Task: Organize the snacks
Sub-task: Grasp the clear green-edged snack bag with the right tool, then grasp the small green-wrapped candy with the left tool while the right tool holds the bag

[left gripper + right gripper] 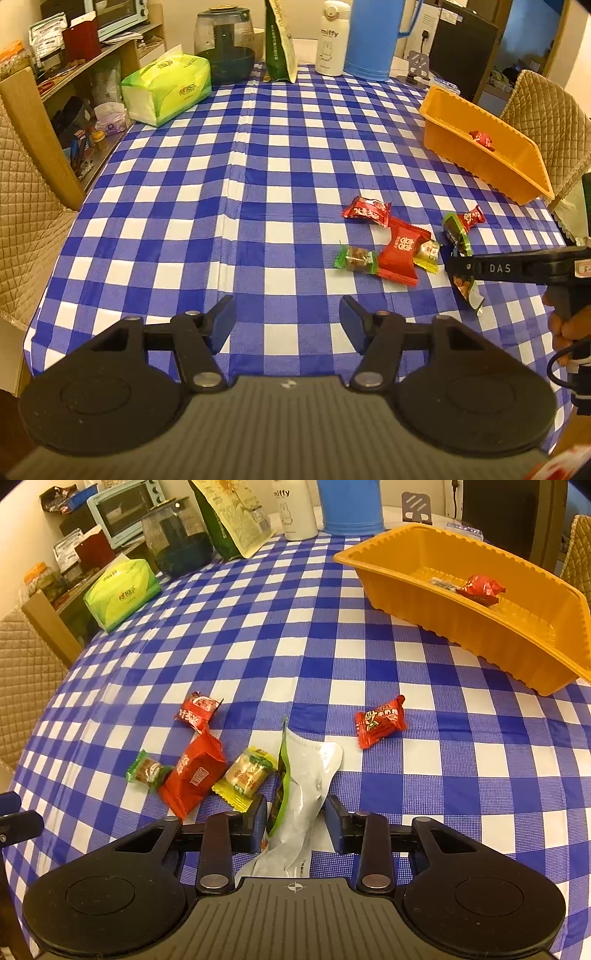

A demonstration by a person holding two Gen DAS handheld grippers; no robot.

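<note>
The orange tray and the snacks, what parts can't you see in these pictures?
- Orange tray: in the left wrist view its near wall hides most of the floor.
- Green-edged packet: in the right wrist view its near end is hidden behind the right gripper; whether the pads touch it is unclear.
- Small red candy: in the left wrist view its print is too small to read.
</note>
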